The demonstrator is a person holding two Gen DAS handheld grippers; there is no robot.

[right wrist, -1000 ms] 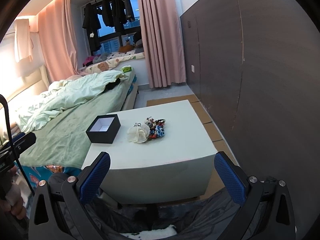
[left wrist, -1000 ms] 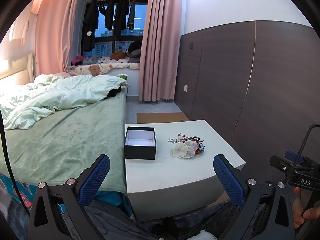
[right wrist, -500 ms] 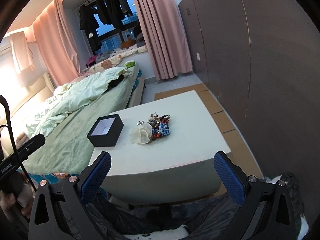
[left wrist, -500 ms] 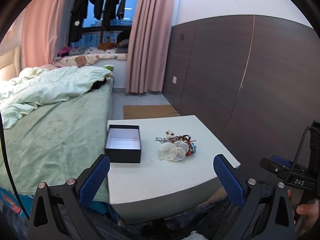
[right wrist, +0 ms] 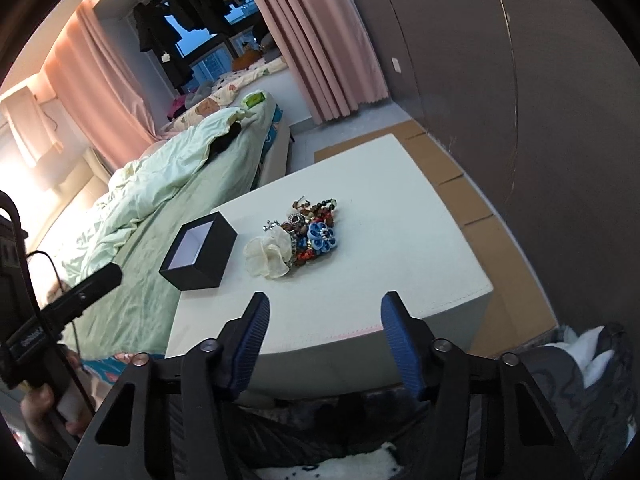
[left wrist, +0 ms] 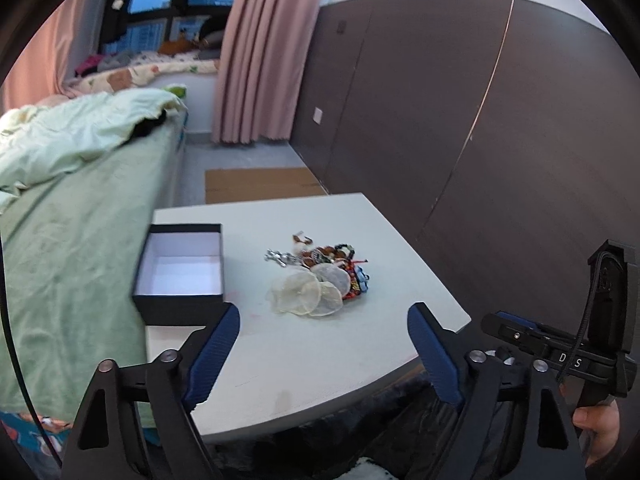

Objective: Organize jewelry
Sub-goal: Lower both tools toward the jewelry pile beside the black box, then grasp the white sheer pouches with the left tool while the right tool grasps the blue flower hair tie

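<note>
Nearest in the left wrist view: left hand-held gripper (left wrist: 322, 336), blue-padded jaws fairly wide apart and just narrowed, nothing between them, poised over the near edge of the white tabletop (left wrist: 304, 364). At the right edge of that view, the other tool's black body gripped by a hand (left wrist: 596, 428).

Nearest in the right wrist view: right hand-held gripper (right wrist: 325, 326), jaws about half apart and just narrowed too, empty, also over the tabletop's near edge (right wrist: 360, 304). Low at the left there, a hand (right wrist: 44, 412) around the left tool's handle.

Further along the tabletop, a black box (left wrist: 180, 272), lid off, white inside, empty, close to the left edge next to the bed; seen again from the right wrist (right wrist: 199, 257). Just right of the box, apart from it, the jewelry pile (left wrist: 320, 276): pale sheer round petals in front, a silver piece and brown beads behind, red and blue bits on the right. From the right wrist, the same pile (right wrist: 296, 240) as a cream fabric flower, a blue flower and dark beads.

Beyond, left: bed (left wrist: 72, 216) with green cover and rumpled quilt. Right: dark panelled wall (left wrist: 500, 140). Behind the tabletop, flat cardboard (left wrist: 256, 186) on the floor. Farthest: pink curtain (left wrist: 260, 60) and window with dark clothes hanging.
</note>
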